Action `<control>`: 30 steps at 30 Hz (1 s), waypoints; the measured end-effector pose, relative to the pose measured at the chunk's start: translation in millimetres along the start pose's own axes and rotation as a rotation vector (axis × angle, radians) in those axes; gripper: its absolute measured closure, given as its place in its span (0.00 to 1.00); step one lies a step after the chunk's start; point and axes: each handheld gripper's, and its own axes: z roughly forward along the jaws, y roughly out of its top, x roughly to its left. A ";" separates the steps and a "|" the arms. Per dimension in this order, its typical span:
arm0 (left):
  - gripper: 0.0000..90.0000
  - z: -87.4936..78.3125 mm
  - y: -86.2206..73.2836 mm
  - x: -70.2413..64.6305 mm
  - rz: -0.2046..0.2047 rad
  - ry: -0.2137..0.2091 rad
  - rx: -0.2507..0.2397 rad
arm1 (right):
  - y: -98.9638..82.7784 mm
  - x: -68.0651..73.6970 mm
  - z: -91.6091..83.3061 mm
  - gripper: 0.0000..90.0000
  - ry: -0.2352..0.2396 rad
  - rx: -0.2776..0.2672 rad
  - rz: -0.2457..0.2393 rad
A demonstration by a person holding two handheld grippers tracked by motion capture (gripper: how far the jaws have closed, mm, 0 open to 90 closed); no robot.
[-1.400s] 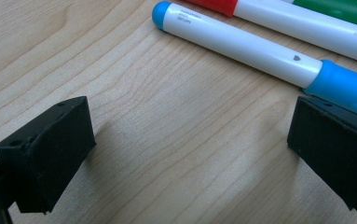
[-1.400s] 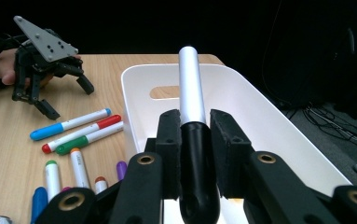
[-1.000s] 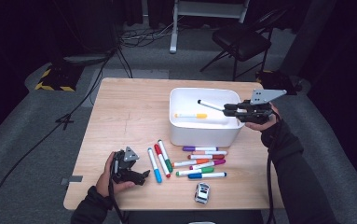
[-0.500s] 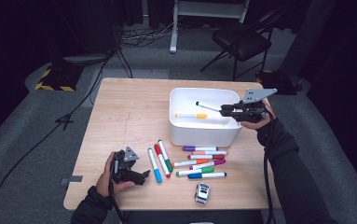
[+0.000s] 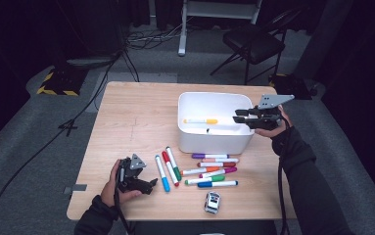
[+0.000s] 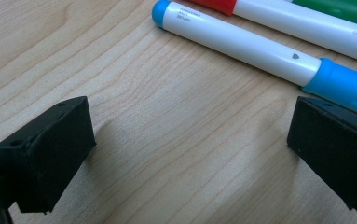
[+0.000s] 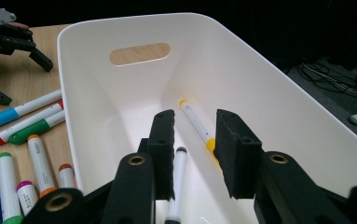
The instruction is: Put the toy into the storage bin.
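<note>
Over the white bin (image 5: 214, 142), my right hand-held gripper (image 7: 195, 154) has just been opening, jaws slightly parted and empty, black-capped marker (image 7: 176, 186) dropped below; lingering low risks clipping the bin rim.

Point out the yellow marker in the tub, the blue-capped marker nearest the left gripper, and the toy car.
yellow marker (image 5: 200, 120), high view, white barrel.
blue-capped marker (image 6: 241, 44), left gripper view, white barrel.
toy car (image 5: 213, 202), high view, roof.
</note>
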 end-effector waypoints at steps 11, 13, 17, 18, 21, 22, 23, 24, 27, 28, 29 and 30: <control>0.01 -0.2 0.1 0.1 0.000 -0.002 0.002 | -1.7 19.4 -27.6 0.71 0.008 -0.074 -0.027; 0.01 -0.3 0.2 0.2 -0.001 -0.002 0.003 | -3.7 28.6 -36.9 0.70 0.012 -0.086 -0.050; 0.01 0.9 1.5 -0.5 0.013 0.010 -0.006 | -9.1 40.5 -49.3 0.69 0.027 -0.123 -0.073; 0.01 0.9 1.5 -0.5 0.013 0.010 -0.006 | -9.1 40.5 -49.3 0.69 0.027 -0.123 -0.073; 0.01 1.9 2.2 -2.2 0.006 0.002 -0.004 | -15.5 53.0 -58.9 0.69 0.050 -0.134 -0.083; 0.01 1.9 2.2 -2.2 0.006 0.002 -0.004 | -15.5 53.0 -58.9 0.69 0.050 -0.134 -0.083; 0.01 2.5 2.8 -2.9 0.010 0.003 -0.007 | -18.9 58.4 -61.5 0.68 0.051 -0.130 -0.090; 0.01 2.4 3.3 -3.5 0.014 0.012 -0.005 | -20.7 61.3 -62.7 0.68 0.058 -0.131 -0.091; 0.01 3.3 4.1 -5.2 0.014 0.007 -0.007 | -27.1 70.8 -64.4 0.67 0.073 -0.137 -0.091; 0.01 3.3 4.1 -5.2 0.014 0.007 -0.007 | -29.5 73.9 -64.6 0.67 0.083 -0.136 -0.091; 0.01 3.0 4.4 -5.4 0.014 0.009 -0.004 | -32.4 77.1 -64.2 0.66 0.090 -0.136 -0.089; 0.01 3.0 4.4 -5.4 0.014 0.009 -0.004 | -32.4 77.1 -64.2 0.66 0.090 -0.136 -0.089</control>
